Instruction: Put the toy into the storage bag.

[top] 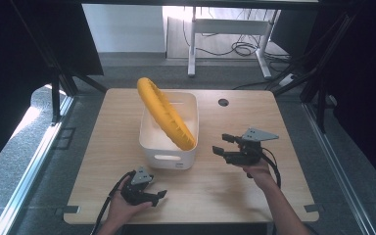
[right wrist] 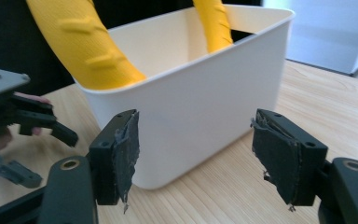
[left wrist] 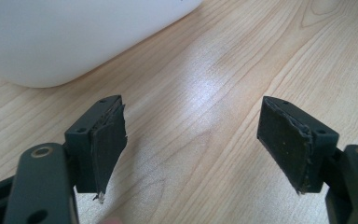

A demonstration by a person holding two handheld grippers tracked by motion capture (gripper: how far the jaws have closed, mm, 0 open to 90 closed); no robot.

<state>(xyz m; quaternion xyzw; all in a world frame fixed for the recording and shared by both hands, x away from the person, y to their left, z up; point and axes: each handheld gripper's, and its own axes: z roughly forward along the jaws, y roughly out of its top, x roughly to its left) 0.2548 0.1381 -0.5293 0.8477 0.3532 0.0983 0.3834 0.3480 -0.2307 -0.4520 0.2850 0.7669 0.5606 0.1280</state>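
Note:
A white plastic bin (top: pixel 169 159) stands in the middle of the wooden table. A big yellow ribbed ring (top: pixel 166 113) leans tilted inside it and sticks up well above the rim. My left gripper (top: pixel 160 196) lies low near the front edge, in front of the bin, jaws open over bare wood (left wrist: pixel 193 140); the bin's rounded corner (left wrist: pixel 74 37) is just beyond it. To the right of the bin my right gripper (top: pixel 219 143) points left at the bin's wall (right wrist: pixel 205 93), open with nothing between its pads (right wrist: pixel 193 149). The yellow ring (right wrist: pixel 84 42) rises behind that wall.
The table (top: pixel 254 196) has bare wood on both sides of the bin and a round cable hole (top: pixel 223 102) at the back right. Grey floor surrounds it, with a white desk frame (top: pixel 192 44) and cables beyond.

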